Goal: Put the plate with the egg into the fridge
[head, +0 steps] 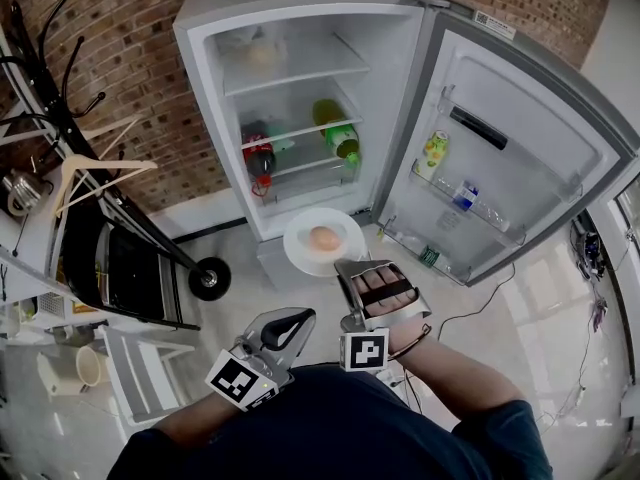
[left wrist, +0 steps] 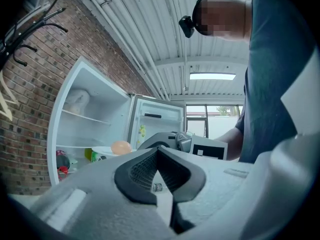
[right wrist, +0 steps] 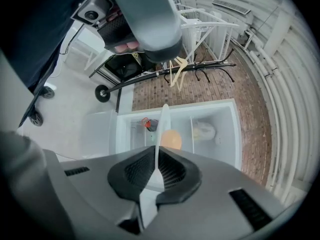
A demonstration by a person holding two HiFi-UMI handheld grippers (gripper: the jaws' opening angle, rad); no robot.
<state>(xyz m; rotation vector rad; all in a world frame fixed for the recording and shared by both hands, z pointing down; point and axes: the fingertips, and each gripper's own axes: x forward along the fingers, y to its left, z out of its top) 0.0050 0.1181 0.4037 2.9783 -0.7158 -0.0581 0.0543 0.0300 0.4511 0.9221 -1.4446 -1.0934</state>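
- Right gripper (head: 347, 265): jaws closed on the near rim of the plate (head: 322, 240). In its own view the rim runs edge-on through the gap between the pads.
- Plate: white and round, held out in front of the person. It is outside the fridge (head: 300, 98), just before the lower lip of the open compartment. From the left gripper view it looks about level.
- Egg (head: 323, 237): lies loose near the plate's centre, beyond the pads and not touched by them.
- Left gripper (head: 290, 320): jaws together, nothing between them. It is held low, left of and behind the right gripper, taking no share of the load.
- Fridge: door (head: 500, 158) swung fully open to the right, so the opening is unobstructed.
- Shelves: the top one (head: 300, 76) carries a pale item at its left. The next one down carries a green bottle (head: 340, 133), and below that stands a red-capped bottle (head: 258, 158).
- Key relation: the opening lies straight ahead along the line from gripper through plate, with the plate's far rim leading. The right gripper is nearer the fridge and is the only one holding the plate.
- Judgement: the next move is a forward reach onto a shelf with free room. The plate must stay flat, since the egg can roll.
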